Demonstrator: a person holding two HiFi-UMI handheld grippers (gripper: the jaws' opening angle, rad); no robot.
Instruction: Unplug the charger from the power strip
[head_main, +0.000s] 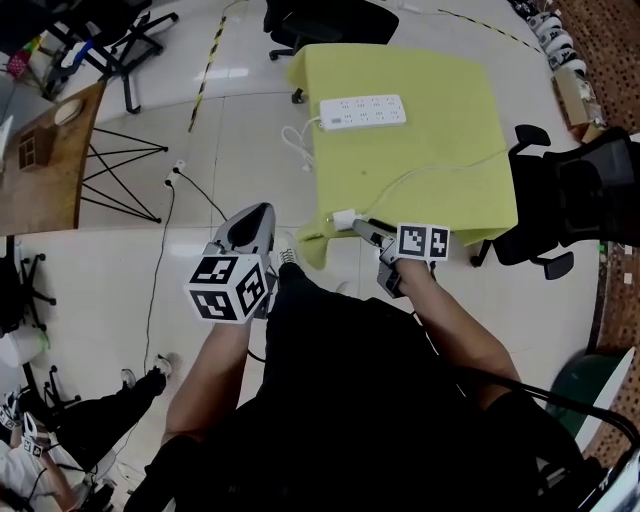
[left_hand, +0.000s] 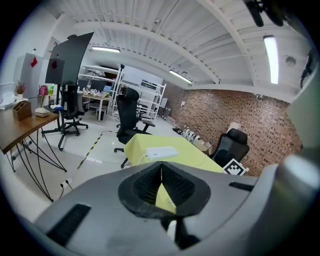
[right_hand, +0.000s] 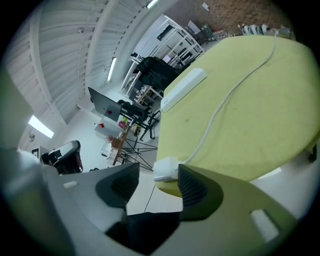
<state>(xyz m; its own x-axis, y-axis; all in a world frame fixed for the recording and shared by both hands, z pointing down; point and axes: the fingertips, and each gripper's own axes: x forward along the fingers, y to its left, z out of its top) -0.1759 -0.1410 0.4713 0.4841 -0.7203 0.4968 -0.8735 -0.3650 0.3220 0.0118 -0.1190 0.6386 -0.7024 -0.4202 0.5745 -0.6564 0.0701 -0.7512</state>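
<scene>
Charger (head_main: 343, 218) lies unplugged at yellow table's (head_main: 430, 150) near edge; power strip (head_main: 362, 111) at far end. Right gripper (right_hand: 152, 182) jaws apart, empty, by that edge; left gripper (left_hand: 161, 167) jaws together, off the table

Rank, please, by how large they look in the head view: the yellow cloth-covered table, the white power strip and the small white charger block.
1. yellow cloth-covered table
2. white rectangular power strip
3. small white charger block, smallest even though it lies nearer the camera
</scene>
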